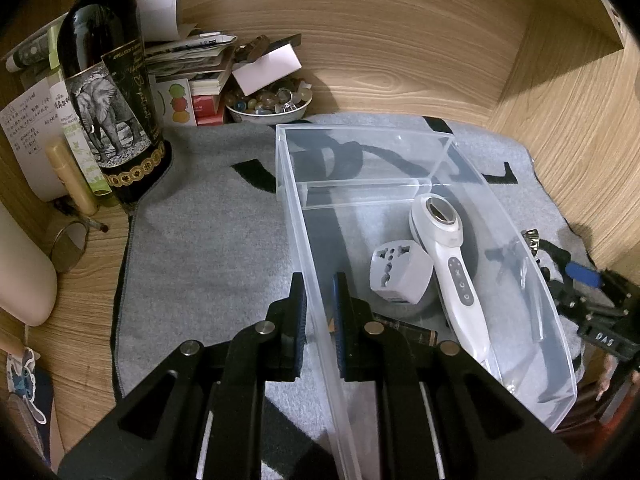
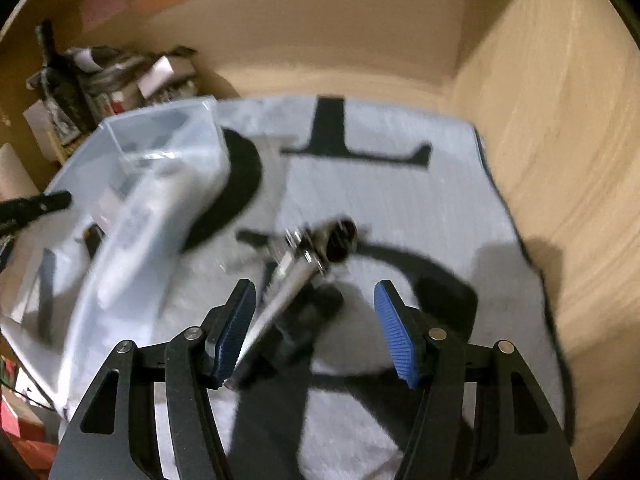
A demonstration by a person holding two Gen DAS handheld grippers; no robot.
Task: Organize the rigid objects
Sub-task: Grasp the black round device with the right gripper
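Note:
My left gripper is shut on the left wall of a clear plastic bin, one finger outside and one inside. In the bin lie a white handheld massager, a white travel adapter and a dark tube. My right gripper is open over the grey mat, just right of the bin. A chrome and black metal tool lies on the mat between its fingers, its silver handle close to the left pad. That view is blurred.
A wine bottle, a stack of papers and a bowl of beads crowd the back left corner. A round mirror and a yellow tube lie at the left. Wooden walls close in the back and right.

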